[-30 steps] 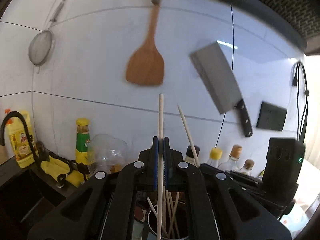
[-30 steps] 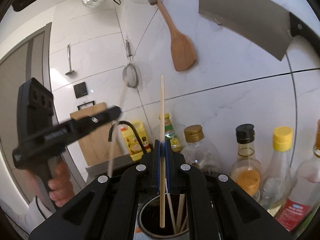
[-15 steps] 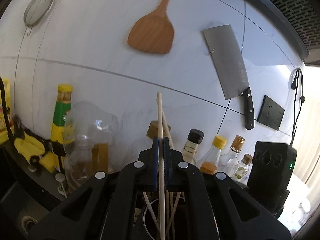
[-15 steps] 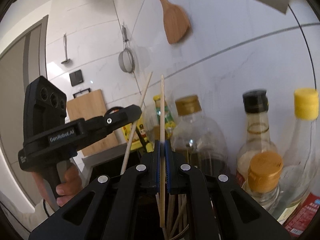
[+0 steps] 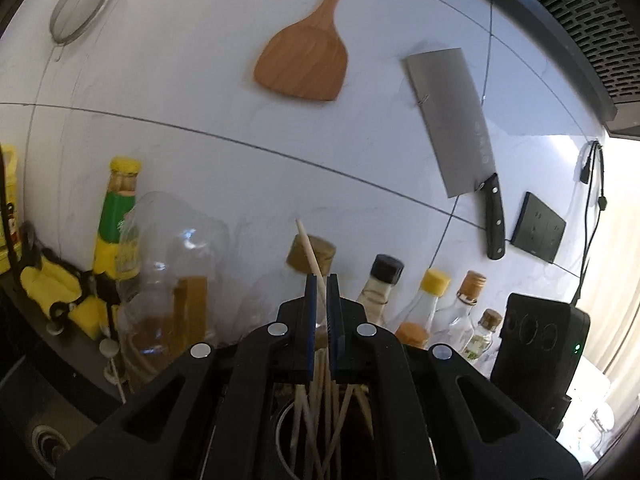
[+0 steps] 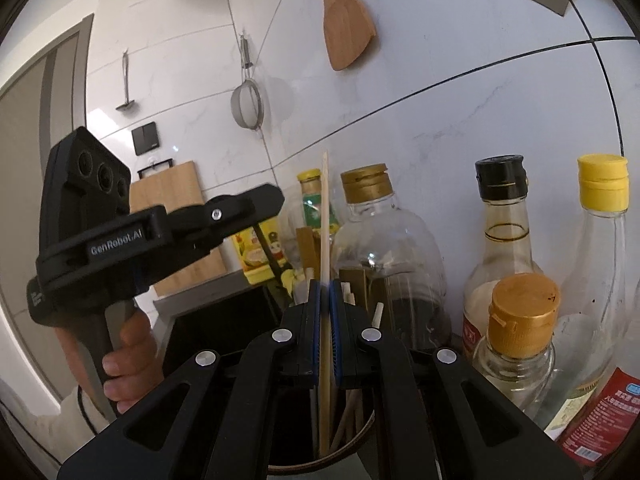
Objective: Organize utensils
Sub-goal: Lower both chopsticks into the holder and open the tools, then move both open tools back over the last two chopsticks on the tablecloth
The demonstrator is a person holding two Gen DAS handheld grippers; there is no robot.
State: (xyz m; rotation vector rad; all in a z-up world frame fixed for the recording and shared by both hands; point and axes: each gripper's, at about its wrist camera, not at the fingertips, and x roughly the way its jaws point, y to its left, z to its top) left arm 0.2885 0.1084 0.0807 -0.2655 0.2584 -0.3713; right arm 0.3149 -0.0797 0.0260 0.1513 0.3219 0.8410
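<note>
My left gripper [image 5: 321,286] stands over a dark round holder [image 5: 282,426] full of several pale wooden chopsticks. Its blue pads are slightly apart, and a loose chopstick [image 5: 309,254] leans in the gap, tilted left. My right gripper [image 6: 328,292] is shut on one upright chopstick [image 6: 325,220], whose lower end reaches into the same holder [image 6: 352,454]. The left gripper's body [image 6: 120,240] shows in the right wrist view, held by a hand.
Sauce and oil bottles [image 6: 504,248] crowd the counter behind the holder against a white tiled wall. A wooden spatula [image 5: 308,56], a cleaver [image 5: 456,120] and a strainer [image 5: 78,12] hang on the wall. A cutting board [image 6: 176,208] leans at the left.
My left gripper has opened and let its chopstick drop into the holder, where it now leans. Both grippers have moved lower toward the holder. The right chopstick sits deeper.
</note>
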